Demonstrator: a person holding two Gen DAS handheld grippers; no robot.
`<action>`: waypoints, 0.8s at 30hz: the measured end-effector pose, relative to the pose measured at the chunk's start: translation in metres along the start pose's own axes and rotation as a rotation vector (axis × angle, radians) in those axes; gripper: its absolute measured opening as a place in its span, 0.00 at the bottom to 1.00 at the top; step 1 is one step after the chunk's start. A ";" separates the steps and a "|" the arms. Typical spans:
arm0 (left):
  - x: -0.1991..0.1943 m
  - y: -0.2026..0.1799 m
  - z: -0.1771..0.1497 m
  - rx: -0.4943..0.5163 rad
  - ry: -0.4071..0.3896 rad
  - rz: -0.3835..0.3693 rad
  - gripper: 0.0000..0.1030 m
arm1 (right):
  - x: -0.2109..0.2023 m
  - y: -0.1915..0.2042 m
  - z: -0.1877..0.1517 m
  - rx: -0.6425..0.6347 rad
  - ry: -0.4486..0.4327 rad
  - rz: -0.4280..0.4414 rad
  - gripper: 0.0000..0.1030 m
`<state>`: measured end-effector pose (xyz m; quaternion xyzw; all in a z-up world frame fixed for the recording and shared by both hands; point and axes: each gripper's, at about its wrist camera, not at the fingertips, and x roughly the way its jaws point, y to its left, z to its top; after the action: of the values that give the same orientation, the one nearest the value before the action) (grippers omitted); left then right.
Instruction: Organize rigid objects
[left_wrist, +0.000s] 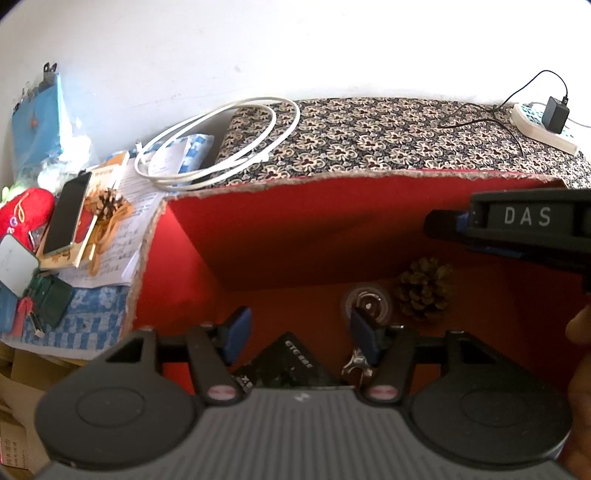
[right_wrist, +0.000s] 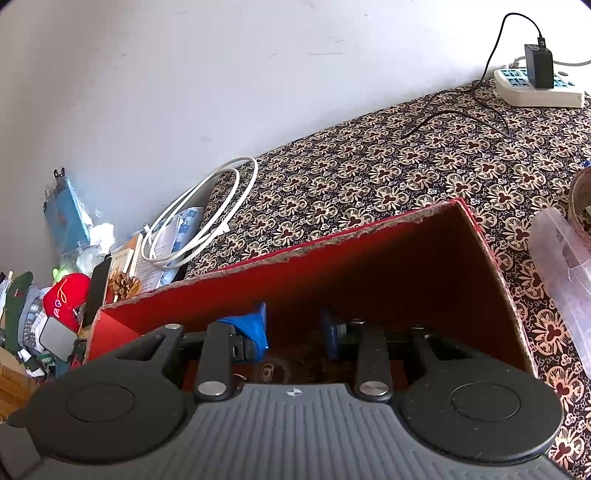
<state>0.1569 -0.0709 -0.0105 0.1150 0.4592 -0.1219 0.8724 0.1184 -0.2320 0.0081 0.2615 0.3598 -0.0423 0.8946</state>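
Observation:
A red box (left_wrist: 295, 184) (right_wrist: 295, 254) with a frayed rim stands on the patterned cloth, and both grippers reach into it. My left gripper (left_wrist: 300, 332) is open, with nothing pressed between its blue pads. Under it on the box floor lie a black card (left_wrist: 291, 363) and a metal clip (left_wrist: 354, 363). Beyond them are a round metal piece (left_wrist: 367, 304) and a pine cone (left_wrist: 424, 290). My right gripper (right_wrist: 294, 333) (left_wrist: 443, 225) hangs open over the pine cone (right_wrist: 310, 360), its jaws apart and empty.
A coiled white cable (left_wrist: 218, 144) (right_wrist: 199, 221) lies at the cloth's left edge. A power strip with a black charger (left_wrist: 546, 125) (right_wrist: 535, 88) sits at the back right. Left of the box: phone (left_wrist: 66, 214), second pine cone (left_wrist: 107, 203), red cap (left_wrist: 26, 214). A clear plastic container (right_wrist: 565, 266) stands to the right.

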 end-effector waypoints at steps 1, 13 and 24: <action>0.000 0.000 0.000 0.001 0.000 0.000 0.60 | 0.000 0.000 0.000 0.001 0.001 -0.001 0.15; 0.000 0.000 0.000 0.003 -0.002 -0.003 0.60 | 0.000 0.000 -0.001 0.003 0.002 -0.001 0.15; -0.001 0.000 0.000 0.006 -0.006 -0.008 0.61 | 0.002 0.001 0.000 -0.003 0.007 0.001 0.15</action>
<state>0.1563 -0.0703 -0.0100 0.1154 0.4565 -0.1270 0.8730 0.1202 -0.2313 0.0076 0.2604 0.3630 -0.0405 0.8938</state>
